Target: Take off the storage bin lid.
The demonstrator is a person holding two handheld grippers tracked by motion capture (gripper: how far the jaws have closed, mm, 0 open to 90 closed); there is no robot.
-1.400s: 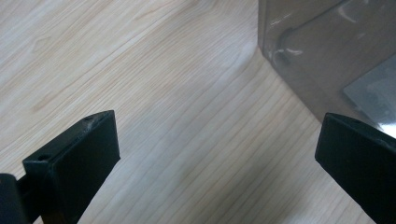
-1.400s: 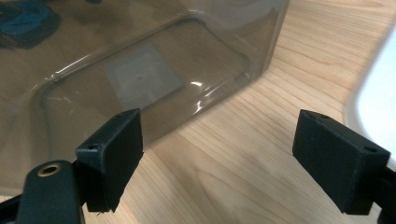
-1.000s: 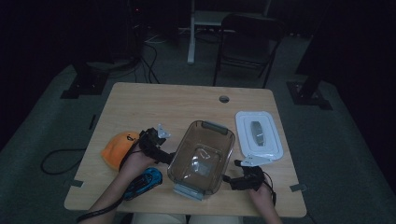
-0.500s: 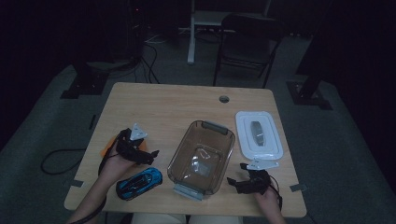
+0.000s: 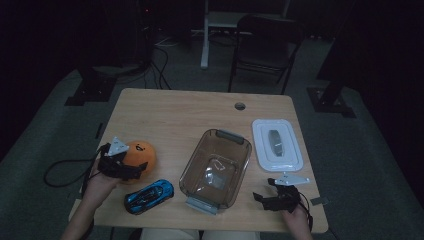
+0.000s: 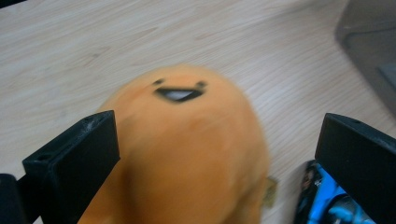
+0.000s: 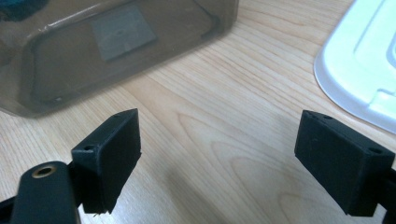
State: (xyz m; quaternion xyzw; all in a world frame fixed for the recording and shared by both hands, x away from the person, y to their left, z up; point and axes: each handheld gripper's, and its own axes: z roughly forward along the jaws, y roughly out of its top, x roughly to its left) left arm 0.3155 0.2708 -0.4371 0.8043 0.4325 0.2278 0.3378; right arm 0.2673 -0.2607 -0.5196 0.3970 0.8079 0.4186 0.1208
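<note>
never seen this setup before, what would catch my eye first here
The orange plush toy with a smiling face, at the table's front left, sits between the open jaws of the left gripper. Just in front lies a blue toy car, and a clear container stands mid-table beside its white lid.

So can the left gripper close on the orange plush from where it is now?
Probably yes: the left gripper is open with the orange plush between its jaws, nothing blocking. The blue toy car lies close beside it.

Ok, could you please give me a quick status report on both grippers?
Left gripper open, jaws straddling orange plush toy. Right gripper open over bare table. Blue toy car close beside the plush.
</note>
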